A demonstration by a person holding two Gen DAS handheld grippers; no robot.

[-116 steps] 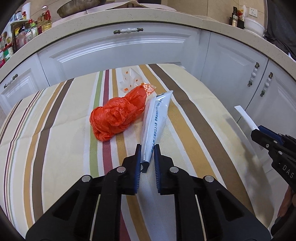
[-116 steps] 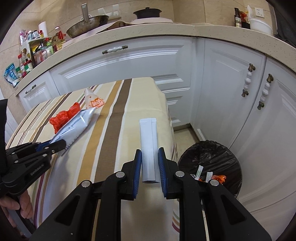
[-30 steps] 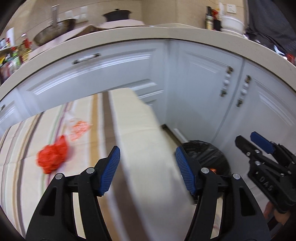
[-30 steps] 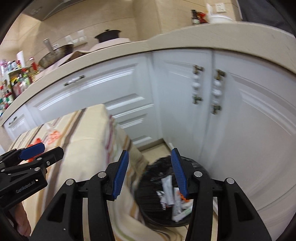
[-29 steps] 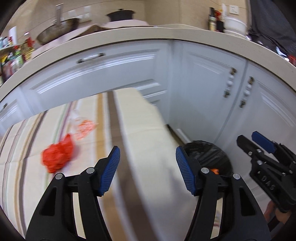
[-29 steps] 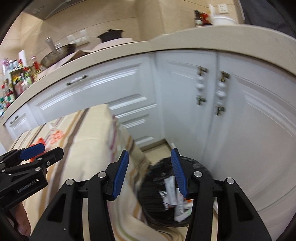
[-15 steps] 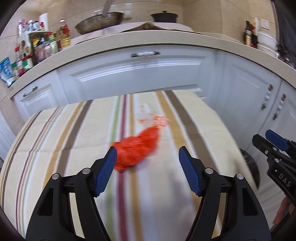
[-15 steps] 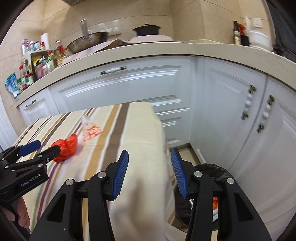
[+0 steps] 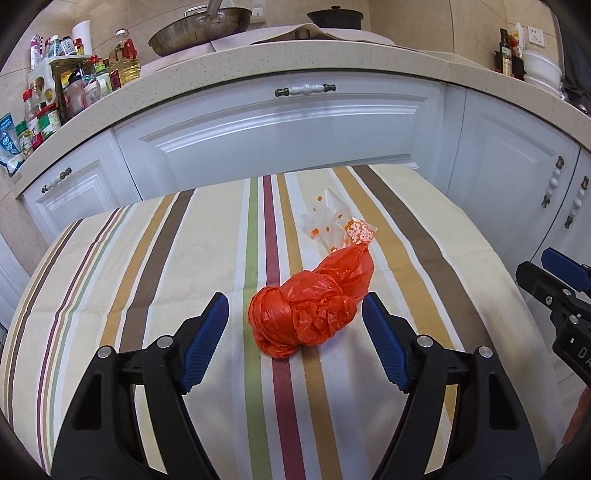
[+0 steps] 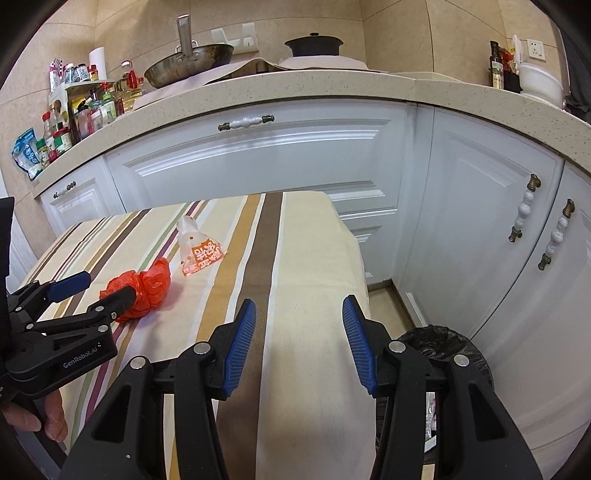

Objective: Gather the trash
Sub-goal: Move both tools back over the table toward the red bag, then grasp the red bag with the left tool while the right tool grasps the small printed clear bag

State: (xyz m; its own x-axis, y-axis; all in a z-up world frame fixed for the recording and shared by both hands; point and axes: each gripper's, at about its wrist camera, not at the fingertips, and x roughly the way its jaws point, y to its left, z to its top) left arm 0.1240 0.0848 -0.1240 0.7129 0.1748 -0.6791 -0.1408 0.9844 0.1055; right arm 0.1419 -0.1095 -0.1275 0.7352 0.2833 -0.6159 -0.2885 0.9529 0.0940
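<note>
On the striped surface (image 9: 155, 258) lie two bits of trash: a crumpled red bag (image 9: 310, 306) and, touching its far end, a clear wrapper (image 9: 332, 225) with orange print. The surface stands close to white cabinets (image 9: 288, 136) under a speckled counter (image 9: 295, 55), which carries a pan (image 9: 199, 26), a dark pot (image 10: 314, 44) and a crowd of bottles (image 9: 74, 85) at the left. Tiled walls rise behind.

On the floor at the surface's right end, by the cabinets, sits a bin (image 10: 443, 343) lined in black; little of its inside shows.

The left tool (image 9: 295, 325) points down at the red bag, its jaws opening, the bag between the pads but not pressed. The right tool (image 10: 299, 339) hangs over the surface's right end with jaws parted and nothing between them. A hand (image 10: 33, 413) holds the left tool.
</note>
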